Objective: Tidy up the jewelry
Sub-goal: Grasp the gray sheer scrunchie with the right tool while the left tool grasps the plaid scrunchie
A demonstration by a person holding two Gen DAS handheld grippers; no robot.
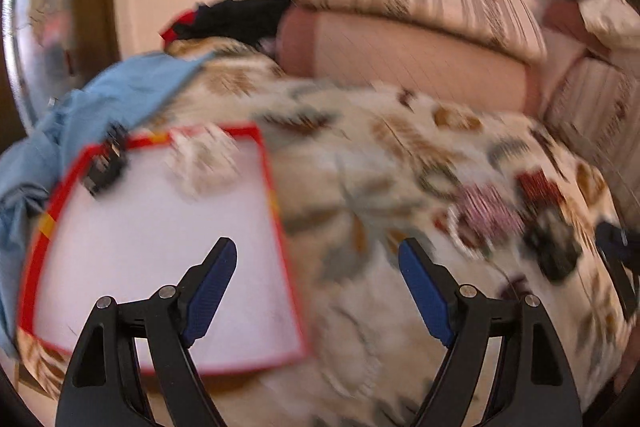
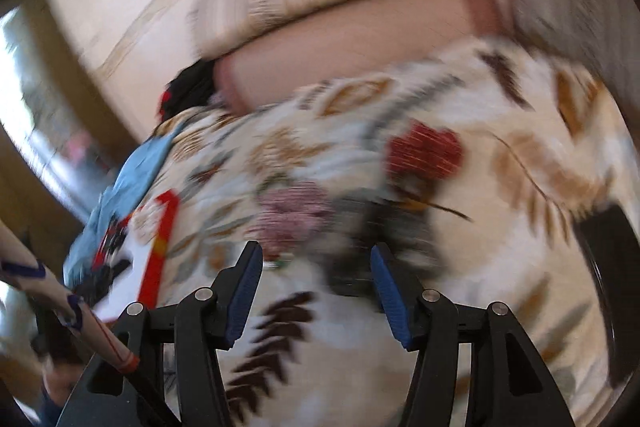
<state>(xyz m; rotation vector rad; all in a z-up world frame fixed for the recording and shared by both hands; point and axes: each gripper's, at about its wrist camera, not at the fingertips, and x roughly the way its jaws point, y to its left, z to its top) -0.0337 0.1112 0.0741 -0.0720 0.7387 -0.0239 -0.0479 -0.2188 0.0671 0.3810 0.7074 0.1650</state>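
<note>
Both sets of jaws stood open and empty. The left gripper (image 1: 316, 287) hung over the tray (image 1: 160, 247); the right gripper (image 2: 316, 291) hung just short of the jewelry (image 2: 360, 211), a blurred red, pink and dark heap on the bedspread (image 2: 400, 327). Strands looked tangled, so a careless pinch risked dragging several together or snagging fabric.

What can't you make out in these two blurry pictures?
- Left view: pale jewelry and a dark piece in the red-edged box; blur hides what they are.
- Right view: box cut off by a sleeve.
- Both views: loose jewelry pile on the bedspread is smeared.
</note>
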